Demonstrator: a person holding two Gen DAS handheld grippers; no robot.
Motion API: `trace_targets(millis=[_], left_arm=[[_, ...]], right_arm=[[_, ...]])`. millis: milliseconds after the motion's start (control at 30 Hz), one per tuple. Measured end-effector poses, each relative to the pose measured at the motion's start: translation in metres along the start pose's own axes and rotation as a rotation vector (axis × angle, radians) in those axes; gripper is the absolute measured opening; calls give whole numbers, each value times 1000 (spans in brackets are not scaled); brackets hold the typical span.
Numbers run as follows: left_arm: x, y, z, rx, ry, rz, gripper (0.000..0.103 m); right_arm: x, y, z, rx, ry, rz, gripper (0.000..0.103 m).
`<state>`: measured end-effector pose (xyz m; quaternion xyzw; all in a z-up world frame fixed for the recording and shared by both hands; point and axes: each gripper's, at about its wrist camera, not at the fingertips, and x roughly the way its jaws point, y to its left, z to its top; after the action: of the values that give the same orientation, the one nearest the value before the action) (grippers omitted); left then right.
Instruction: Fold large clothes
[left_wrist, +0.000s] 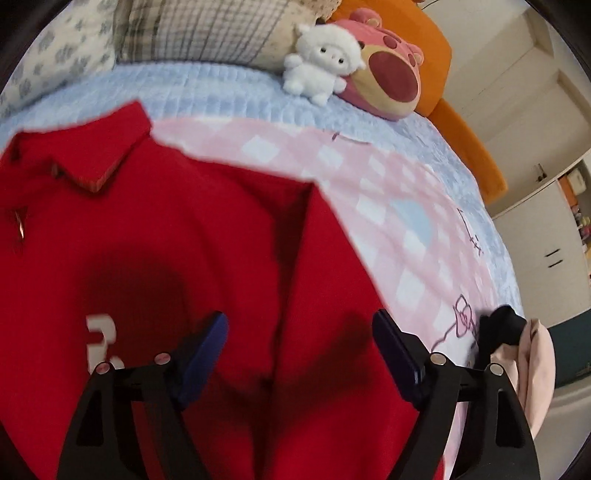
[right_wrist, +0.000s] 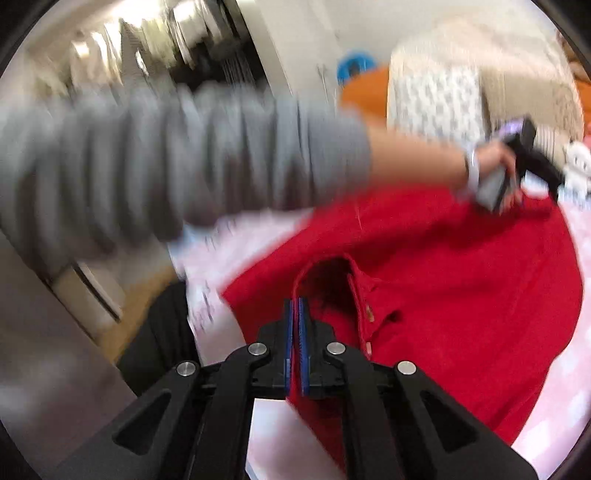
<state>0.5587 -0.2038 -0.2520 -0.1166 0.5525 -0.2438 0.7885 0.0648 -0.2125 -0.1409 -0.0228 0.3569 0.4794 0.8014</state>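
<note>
A red polo shirt (left_wrist: 207, 236) with a white number lies on the bed, collar at the upper left, one side folded over. My left gripper (left_wrist: 299, 325) is open and empty just above the shirt's folded edge. In the right wrist view the same shirt (right_wrist: 461, 288) spreads over a pink sheet. My right gripper (right_wrist: 296, 306) is shut on the red shirt's fabric near the collar and button placket. The person's grey-sleeved arm (right_wrist: 184, 158) reaches across and holds the left gripper's handle (right_wrist: 524, 151) at the shirt's far edge.
A pink checked sheet (left_wrist: 388, 206) covers a blue quilt (left_wrist: 207, 88). A white plush sheep (left_wrist: 321, 62), a pink plush cushion (left_wrist: 391, 77) and pillows (left_wrist: 199, 29) sit at the bed's head. Dark and pale pink clothes (left_wrist: 517, 343) lie at the right edge.
</note>
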Motion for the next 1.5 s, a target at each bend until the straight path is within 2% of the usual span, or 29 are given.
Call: trace_targets(millis=[67,100,133,167,267,300,367,400,433,467,533,567,600,633,667,767,800,833,900,1033,1067,1100,1133,1167,1200,1267,1333,1400,1500], left_arm=[[-1,11,-3,-59,-20,-67,83],[-1,15,-3,-86,-31,-96,86],[-2,19,-1,-116,-42,-131,87],[-2,21,0,-134,-51,-149,88],[-1,22,11,-153,-77,-174,88],[-1,22,14,-150,-84,-173,88],[2,21,19,-153,-89,-168,87],[6,21,21,-164,-79,-153,87],[10,23,20,-186,-74,-134,86],[12,24,20,-203,-81,-122,81],[14,25,17,-220,-110,-85,71],[14,25,17,-214,-119,-67,58],[14,25,17,-205,-123,-32,46],[14,25,17,-198,-121,-7,42],[14,25,17,-184,-117,18,31],[6,28,21,-153,-127,3,13],[1,27,21,-144,-137,-9,12],[-2,27,22,-135,-137,-14,11],[-7,25,21,-106,-132,-11,9],[-10,24,21,-73,-95,-20,11],[-10,24,20,-72,-86,-22,15],[-10,22,19,-63,-79,-23,24],[-11,20,17,-53,-80,-21,40],[-14,15,16,-26,-95,-11,52],[-16,10,15,-2,-114,0,58],[-20,-5,15,68,-151,31,63],[-16,-13,18,99,-139,28,68],[-7,-20,22,101,-118,35,68],[-1,-26,21,95,-129,-1,72]], right_arm=[[10,5,-12,11,79,21,42],[3,6,-15,28,57,37,69],[-8,6,-18,31,19,41,85],[-24,4,-19,30,-29,38,86],[-62,-24,-14,64,-103,-20,85],[-75,-46,-9,101,-128,-120,85],[-89,-91,1,179,-151,-252,84],[-91,-116,8,224,-163,-308,80],[-95,-148,12,299,-175,-401,79],[-95,-174,16,354,-175,-478,78],[-91,-231,18,462,-160,-613,66],[-84,-257,17,511,-131,-646,62],[-77,-274,14,545,-114,-662,59],[-70,-295,13,594,-103,-656,58],[-63,-307,11,621,-105,-642,57],[-39,-334,4,698,-85,-579,56],[-30,-339,4,726,-80,-551,46],[-23,-346,0,756,-81,-514,27],[-18,-343,-1,771,-109,-445,13],[-20,-332,5,702,-121,-476,15],[-18,-330,8,696,-115,-471,15],[-16,-328,8,687,-112,-471,15],[-16,-326,8,674,-107,-479,16],[-13,-327,8,668,-103,-484,16],[-11,-329,7,667,-105,-482,16],[-10,-332,4,674,-115,-475,16],[-11,-331,1,682,-128,-463,16],[-12,-332,0,691,-143,-449,16],[-14,-334,-5,698,-151,-436,18]])
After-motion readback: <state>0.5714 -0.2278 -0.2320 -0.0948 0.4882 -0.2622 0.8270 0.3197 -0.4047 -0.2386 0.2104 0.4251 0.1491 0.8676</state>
